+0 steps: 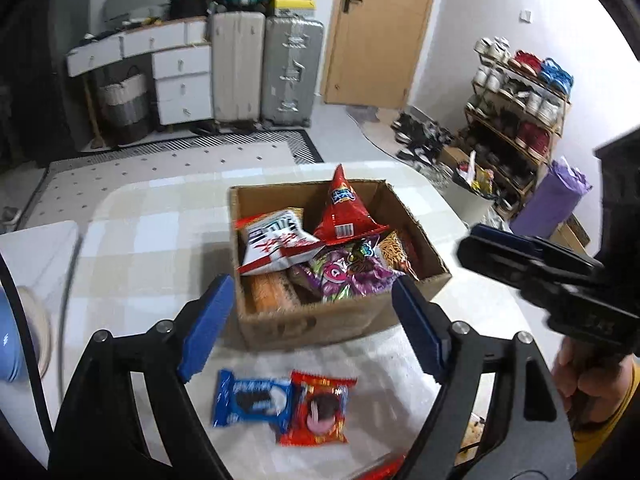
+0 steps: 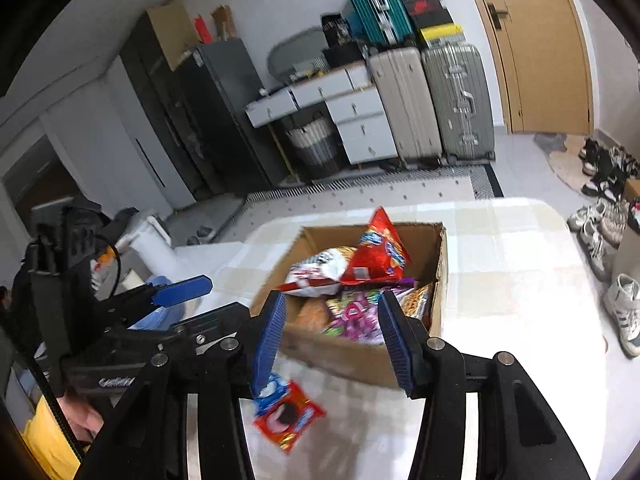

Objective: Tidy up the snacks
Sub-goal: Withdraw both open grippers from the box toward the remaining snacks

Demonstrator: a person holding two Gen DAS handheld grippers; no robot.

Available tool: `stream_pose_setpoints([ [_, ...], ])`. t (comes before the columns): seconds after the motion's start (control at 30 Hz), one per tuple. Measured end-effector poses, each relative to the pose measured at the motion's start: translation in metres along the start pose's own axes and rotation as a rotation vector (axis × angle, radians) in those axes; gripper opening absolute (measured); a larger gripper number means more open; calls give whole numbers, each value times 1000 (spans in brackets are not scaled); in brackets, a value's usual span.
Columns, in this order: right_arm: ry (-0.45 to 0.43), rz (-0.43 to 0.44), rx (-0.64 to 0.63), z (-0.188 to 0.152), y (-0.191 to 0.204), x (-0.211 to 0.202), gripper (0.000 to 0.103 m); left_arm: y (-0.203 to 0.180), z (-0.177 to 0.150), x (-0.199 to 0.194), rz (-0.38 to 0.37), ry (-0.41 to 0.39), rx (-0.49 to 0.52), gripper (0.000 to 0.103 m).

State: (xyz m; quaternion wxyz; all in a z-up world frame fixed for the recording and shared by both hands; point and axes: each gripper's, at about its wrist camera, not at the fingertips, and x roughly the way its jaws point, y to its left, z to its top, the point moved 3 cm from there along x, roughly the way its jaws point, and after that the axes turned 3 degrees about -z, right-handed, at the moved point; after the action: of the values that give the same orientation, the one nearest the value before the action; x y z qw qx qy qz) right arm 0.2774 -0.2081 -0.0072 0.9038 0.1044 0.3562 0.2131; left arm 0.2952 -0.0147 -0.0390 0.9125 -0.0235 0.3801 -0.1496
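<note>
Standing by the table (image 1: 132, 248) here, checked cloth on it, and there's a cardboard box (image 1: 340, 320) sitting pretty much in the middle, stuffed with snacks. A red cone-shaped chip bag (image 1: 344, 212) is poking up out of it, leaning on a white and red bag (image 1: 276, 246), with a purple candy bag (image 1: 348, 276) lower down toward the front wall and some orange packet (image 1: 272, 292) tucked in the near-left corner of the box.

Two snacks are outside the box, flat on the table just in front of it: a blue cookie packet (image 1: 252, 402) and a red cookie packet (image 1: 320, 410), side by side and touching, the red one overlapping the blue one's edge a bit.

The left gripper (image 1: 312, 328) is hovering over those two packets with its blue pads spread wide, nothing between them. From its camera the fingers frame the front of the box. The right gripper (image 2: 332, 336) is also wide apart and holding nothing, above the same spot, box front between its pads and the red packet below. In the right view the blue packet is mostly hidden behind its left pad.

Background is suitcases (image 1: 264, 68), a white drawer unit (image 1: 182, 80), a wooden door (image 1: 380, 28) and a shoe rack (image 1: 520, 108) off to the right.
</note>
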Motion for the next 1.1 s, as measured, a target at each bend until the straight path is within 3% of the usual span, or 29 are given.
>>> stream_pose_setpoints([
  [0.17,-100,45,5,-20,23,-64,50,-13,-21,-57,18,-27,19,81],
  [0.3,-124,77,20,-41,36,-96,51,-25,-38,-101,23,-70,11,84],
  [0.7,-134,83,-54,-95,74,-146,52,-40,-105,-192,39,-109,32,88],
  [0.87,-132,93,-53,-121,81,-154,53,-25,-125,-219,72,-173,-35,102],
  [1.0,-177,134,-38,-130,79,-159,82,-23,-149,-228,66,-180,-28,102],
  [1.1,-204,152,-33,-141,81,-161,89,-20,-169,-225,81,-186,-23,102],
])
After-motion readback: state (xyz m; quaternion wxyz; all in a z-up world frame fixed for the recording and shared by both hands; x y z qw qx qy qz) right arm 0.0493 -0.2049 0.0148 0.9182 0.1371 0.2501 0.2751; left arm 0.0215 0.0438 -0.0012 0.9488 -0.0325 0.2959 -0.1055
